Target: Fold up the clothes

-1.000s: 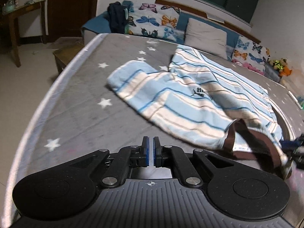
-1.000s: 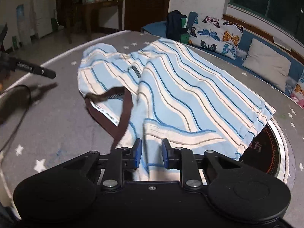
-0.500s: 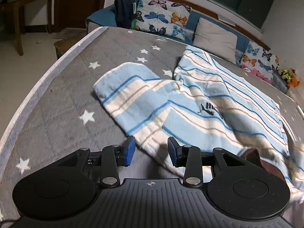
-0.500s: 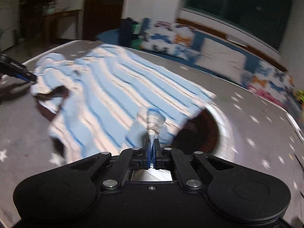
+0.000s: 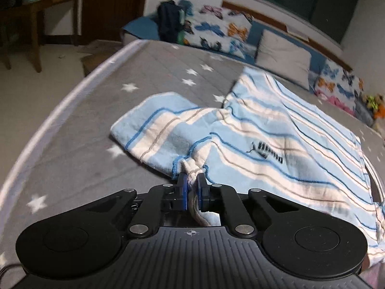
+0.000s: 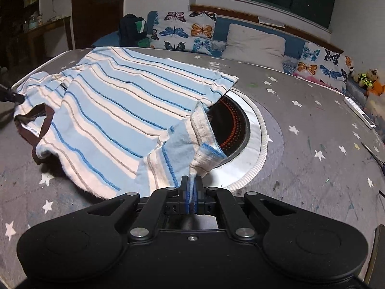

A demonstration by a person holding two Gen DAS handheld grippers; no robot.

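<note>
A light blue and white striped shirt (image 5: 264, 132) lies spread on the grey star-patterned cover (image 5: 72, 144). My left gripper (image 5: 191, 180) is at the shirt's near edge by its left sleeve, its jaws closing with a bunched fold of fabric pressed between the pads. In the right wrist view the same shirt (image 6: 115, 101) shows its brown collar (image 6: 41, 122) at the left. My right gripper (image 6: 191, 180) is shut on the cuff of the other sleeve (image 6: 199, 139), which is lifted and stretched toward me. The left gripper's tip (image 6: 9, 96) shows at the left edge.
A dark round opening with a white ring (image 6: 252, 139) sits in the cover beside the held sleeve, partly under the shirt. Butterfly-print cushions (image 6: 187, 31), a grey pillow (image 6: 255, 41) and a dark backpack (image 6: 132, 29) line the far side. A wooden table (image 5: 36, 12) stands far left.
My left gripper opened, moved onto the shirt's near edge and closed on the fabric. My right gripper shut on the sleeve and pulled it out to the right.
</note>
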